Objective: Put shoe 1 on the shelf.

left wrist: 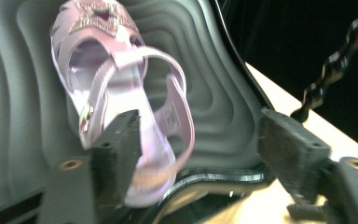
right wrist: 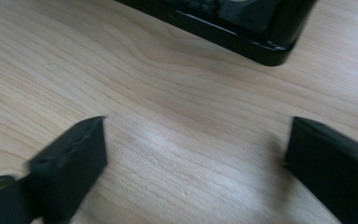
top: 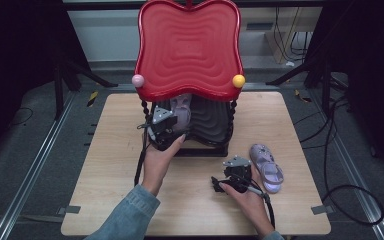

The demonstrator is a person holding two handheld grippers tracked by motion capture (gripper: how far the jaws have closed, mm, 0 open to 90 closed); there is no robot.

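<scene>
Lilac plastic on dark ridges: one child's sandal (left wrist: 121, 93) lies on the black lower tray (left wrist: 223, 107) of the two-tier rack, glittery star toe far in, heel strap hanging over the near rim. The left gripper (top: 164, 126) sits right at that tray's near edge with its jaws spread wide and nothing clamped. In the left gripper view one pad (left wrist: 116, 154) is just in front of the heel, whether touching it I cannot tell, and the other stands well off to the right over the tray rim.

The right gripper (top: 238, 174) hovers low over the wooden table (right wrist: 168, 140), jaws parted and empty (only bare grain between them), with the second sandal (top: 266, 167) lying just to its right, near the table's right side.

What could go wrong? To my eye the shelved sandal isn't fully home: with its heel past the rim, a brush from that near pad as the hand draws away could drag it off the tray and onto the table. The red upper tray (top: 189, 47) overhangs closely, so lifting too steeply risks a knock against it or the twisted post (left wrist: 335, 70).

On the right, the jaws point toward the rack rather than the second sandal, so the gripper must turn; a rushed pinch on thin straps could slip or skid the sandal toward the table's right edge.
</scene>
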